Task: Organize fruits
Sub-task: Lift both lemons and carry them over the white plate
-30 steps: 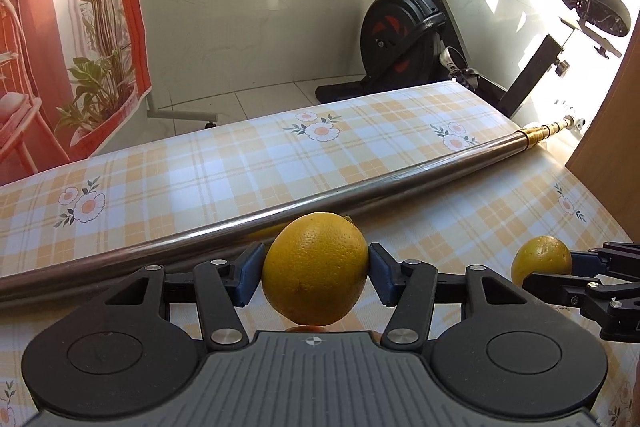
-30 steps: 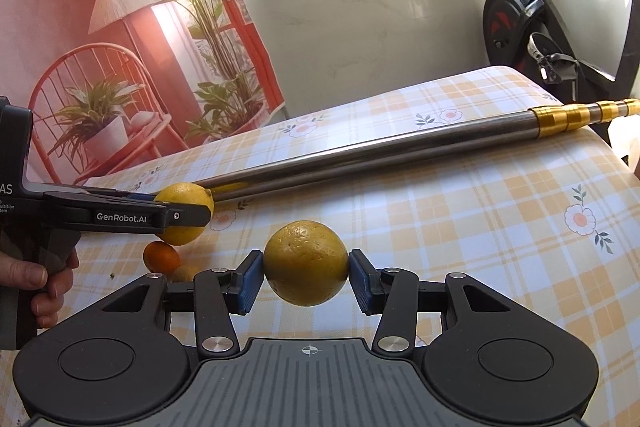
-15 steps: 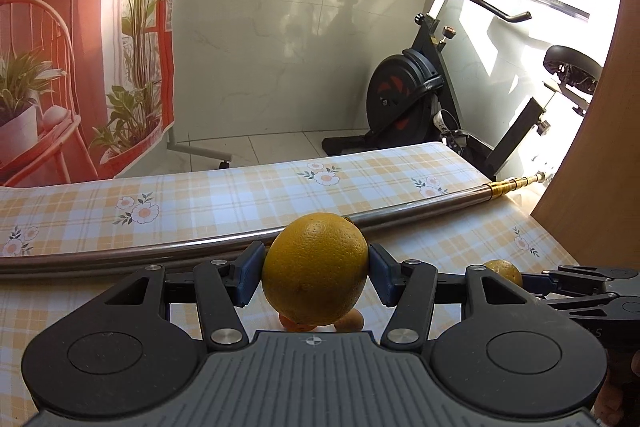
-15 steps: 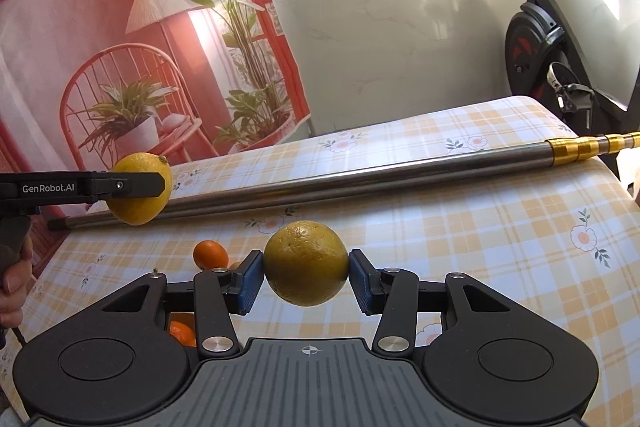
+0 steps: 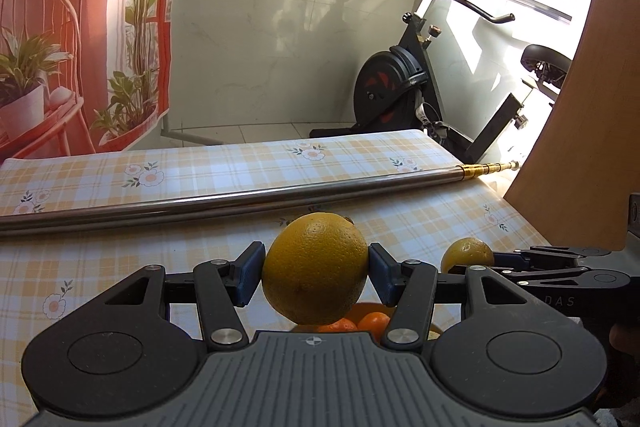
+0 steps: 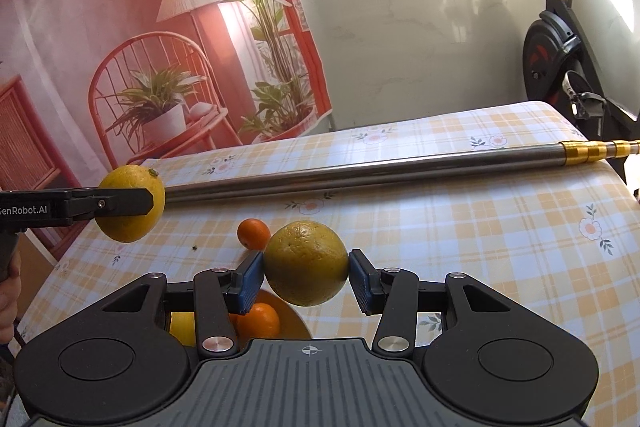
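My left gripper [image 5: 316,269] is shut on a large yellow-orange fruit [image 5: 315,267] and holds it above the table. It also shows in the right wrist view [image 6: 130,203], at the left. My right gripper [image 6: 306,263] is shut on a second yellow-orange fruit [image 6: 306,263]; this fruit shows in the left wrist view [image 5: 466,253], at the right. Below the grippers an orange bowl [image 6: 296,323] holds small tangerines [image 6: 258,319] and a yellow fruit [image 6: 182,327]. One small tangerine [image 6: 253,233] lies loose on the table.
The table has a yellow plaid floral cloth [image 6: 480,227]. A long metal pole with a gold end [image 6: 360,171] lies across it. An exercise bike [image 5: 420,87] stands beyond the far edge. A wooden panel [image 5: 592,107] rises at the right.
Both grippers have risen and pulled back with their fruits. The bowl and tangerines below have come more into view. Both grips are unchanged.
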Available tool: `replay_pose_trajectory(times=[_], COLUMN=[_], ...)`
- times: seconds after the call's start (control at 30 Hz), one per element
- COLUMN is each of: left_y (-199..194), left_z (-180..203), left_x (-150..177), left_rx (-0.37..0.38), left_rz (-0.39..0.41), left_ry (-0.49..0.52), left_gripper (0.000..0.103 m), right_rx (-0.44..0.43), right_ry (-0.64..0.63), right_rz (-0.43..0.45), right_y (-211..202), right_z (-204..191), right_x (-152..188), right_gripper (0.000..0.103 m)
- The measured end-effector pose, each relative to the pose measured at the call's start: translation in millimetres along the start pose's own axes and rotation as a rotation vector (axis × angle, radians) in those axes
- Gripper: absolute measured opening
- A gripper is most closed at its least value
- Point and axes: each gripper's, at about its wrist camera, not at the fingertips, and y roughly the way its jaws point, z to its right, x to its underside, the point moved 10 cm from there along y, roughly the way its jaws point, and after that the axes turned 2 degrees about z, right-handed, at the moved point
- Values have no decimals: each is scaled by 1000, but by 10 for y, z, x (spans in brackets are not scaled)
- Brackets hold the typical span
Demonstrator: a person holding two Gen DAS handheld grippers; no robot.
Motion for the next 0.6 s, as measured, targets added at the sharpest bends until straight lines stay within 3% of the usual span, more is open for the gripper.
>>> replay_pose_trajectory(times=[0.6], left_y=[296], left_z=[290], left_x=[562], left_rx=[77], left_rz=[-146], left_ry=[78], left_gripper=[58], right_rx=[16], right_ry=[27], right_rz=[-10], right_y=[-89], right_z=[86], right_x=[169], right_gripper=[43])
